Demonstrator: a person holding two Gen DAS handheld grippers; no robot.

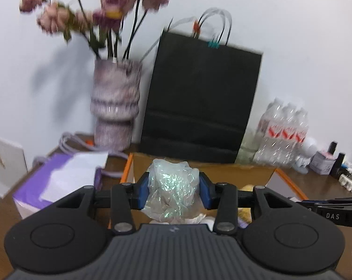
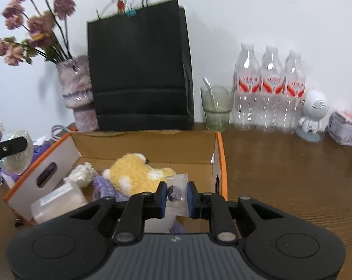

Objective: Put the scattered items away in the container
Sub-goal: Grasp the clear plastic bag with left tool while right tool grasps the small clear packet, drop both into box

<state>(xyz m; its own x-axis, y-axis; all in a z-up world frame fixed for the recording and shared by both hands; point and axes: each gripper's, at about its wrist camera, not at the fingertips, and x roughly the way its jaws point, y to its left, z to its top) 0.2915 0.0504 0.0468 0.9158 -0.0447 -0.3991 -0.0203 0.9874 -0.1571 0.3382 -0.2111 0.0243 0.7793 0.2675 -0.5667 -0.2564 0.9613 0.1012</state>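
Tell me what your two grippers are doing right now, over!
Left gripper shut on crumpled shiny wrap. Right gripper shut on wrapped candy. Both above cardboard box. Nothing blocking.

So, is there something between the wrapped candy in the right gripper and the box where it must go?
Nothing visible: the right gripper holds the wrapped candy over the open cardboard box, which has no lid.

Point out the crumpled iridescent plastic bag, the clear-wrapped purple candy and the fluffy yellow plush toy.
Crumpled iridescent plastic bag (image 1: 173, 184), left wrist view, its glittery middle.
Clear-wrapped purple candy (image 2: 175, 192), right wrist view, the purple sweet.
Fluffy yellow plush toy (image 2: 133, 172), right wrist view, its body.
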